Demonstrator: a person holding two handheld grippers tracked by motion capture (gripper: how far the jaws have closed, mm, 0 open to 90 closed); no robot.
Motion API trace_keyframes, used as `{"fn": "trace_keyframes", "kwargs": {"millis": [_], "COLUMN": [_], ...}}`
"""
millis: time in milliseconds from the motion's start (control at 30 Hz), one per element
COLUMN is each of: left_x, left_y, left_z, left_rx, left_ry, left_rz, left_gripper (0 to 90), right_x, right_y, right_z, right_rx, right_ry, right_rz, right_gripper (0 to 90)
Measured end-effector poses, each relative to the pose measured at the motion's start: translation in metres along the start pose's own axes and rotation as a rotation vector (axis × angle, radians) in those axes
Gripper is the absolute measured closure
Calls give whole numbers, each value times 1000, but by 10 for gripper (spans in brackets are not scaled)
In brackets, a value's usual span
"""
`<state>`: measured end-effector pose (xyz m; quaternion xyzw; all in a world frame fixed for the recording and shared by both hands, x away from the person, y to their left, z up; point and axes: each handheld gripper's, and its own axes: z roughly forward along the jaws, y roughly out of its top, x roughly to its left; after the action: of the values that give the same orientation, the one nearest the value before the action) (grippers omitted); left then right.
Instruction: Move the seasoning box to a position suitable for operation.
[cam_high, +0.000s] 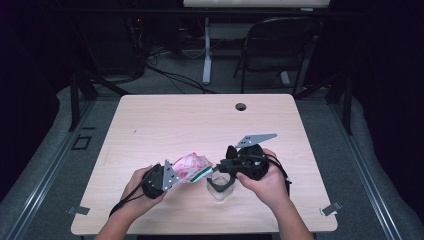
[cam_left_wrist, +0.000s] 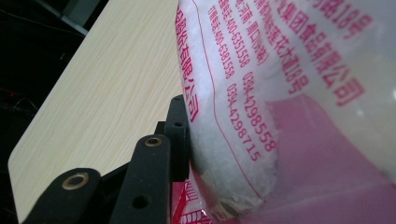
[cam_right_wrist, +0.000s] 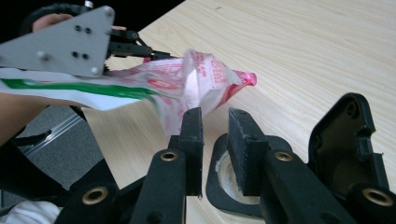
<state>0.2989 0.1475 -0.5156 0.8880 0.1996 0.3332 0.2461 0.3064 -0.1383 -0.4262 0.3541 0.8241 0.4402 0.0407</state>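
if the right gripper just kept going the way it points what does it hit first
Most likely the pink and white bag held up by the left gripper: it hangs just beyond the right gripper tips. Depth is unclear, so it might slip underneath towards the table.

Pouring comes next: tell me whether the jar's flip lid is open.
Open. The jar shows its round mouth, and its hinged black lid stands swung back beside it in the right gripper view.

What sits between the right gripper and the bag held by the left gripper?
In the right gripper view, nothing: a short gap of bare table separates the right gripper from the bag. The black-rimmed container sits just under the right gripper.
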Motion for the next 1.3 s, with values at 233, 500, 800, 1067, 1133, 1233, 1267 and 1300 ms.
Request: {"fn": "trace_keyframes", "kwargs": {"millis": [233, 500, 800, 1067, 1133, 1233, 1267, 1300], "left_x": [2, 3, 1, 2, 3, 3, 3, 2], "left_y": [-2, -5, -4, -3, -3, -4, -4, -4], "left_z": [2, 6, 6, 5, 5, 5, 5, 6], "left_rx": [19, 41, 56, 56, 53, 55, 57, 58], "left_ry": [0, -1, -9, -3, -4, -7, -10, -11], "left_rz": [-4, -9, 0, -3, -7, -8, -8, -4], "left_gripper": [696, 697, 697, 698, 698, 698, 698, 698], "right_x": [15, 24, 28, 28, 27, 30, 31, 31], "right_y": [3, 4, 4, 4, 4, 4, 4, 4], "right_z": [-6, -8, -3, -5, -6, -6, -5, -5], "right_rx": [-15, -21, -3, 3, -4, -3, -3, -3], "right_ry": [12, 14, -3, -6, -2, 0, -1, -1], "right_rz": [-91, -135, -170, -188, -187, -197, -202, -202], "right_gripper": [677, 647, 581, 572, 568, 551, 545, 545]}}
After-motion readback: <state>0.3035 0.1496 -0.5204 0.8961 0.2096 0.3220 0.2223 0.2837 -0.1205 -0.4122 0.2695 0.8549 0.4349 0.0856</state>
